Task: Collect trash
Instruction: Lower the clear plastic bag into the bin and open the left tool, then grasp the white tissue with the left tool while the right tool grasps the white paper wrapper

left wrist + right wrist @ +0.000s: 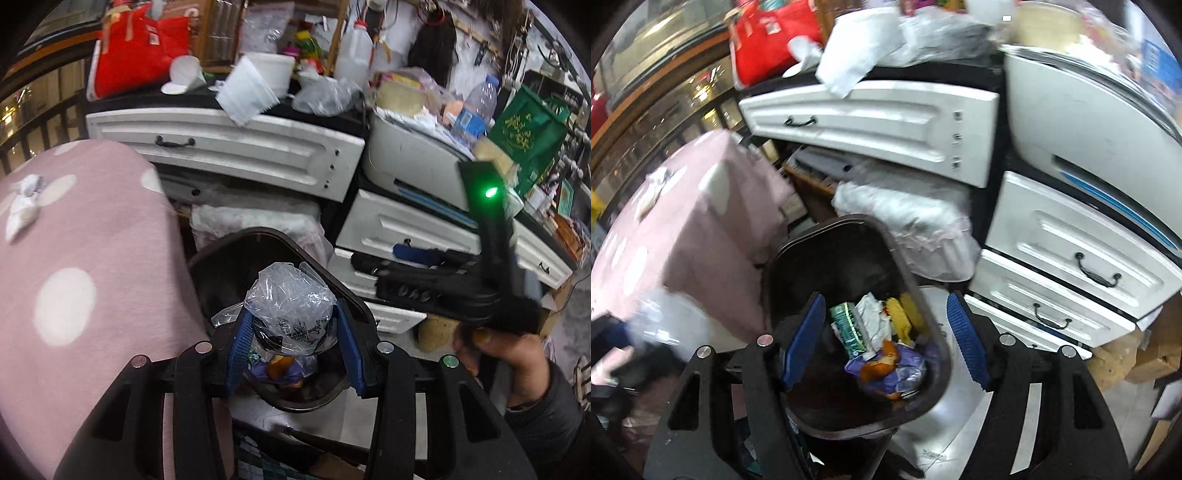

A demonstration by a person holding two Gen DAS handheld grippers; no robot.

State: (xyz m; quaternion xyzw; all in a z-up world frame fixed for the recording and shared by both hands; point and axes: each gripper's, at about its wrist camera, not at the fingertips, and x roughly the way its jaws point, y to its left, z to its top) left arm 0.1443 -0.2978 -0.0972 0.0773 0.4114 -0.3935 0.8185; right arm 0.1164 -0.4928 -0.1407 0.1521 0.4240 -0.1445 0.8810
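My left gripper is shut on a crumpled clear plastic bag and holds it over the open dark trash bin. The bin holds a green wrapper, white paper, yellow pieces and a purple wrapper. My right gripper is open and empty above the bin, its blue pads on either side of the trash. The right gripper's body shows at the right of the left wrist view. A crumpled white wrapper lies on the pink polka-dot cover.
White drawers with black handles stand behind the bin. Their top is cluttered with a red bag, plastic containers, bottles and a green bag. A white printer sits at the right. A bagged white bundle lies beside the bin.
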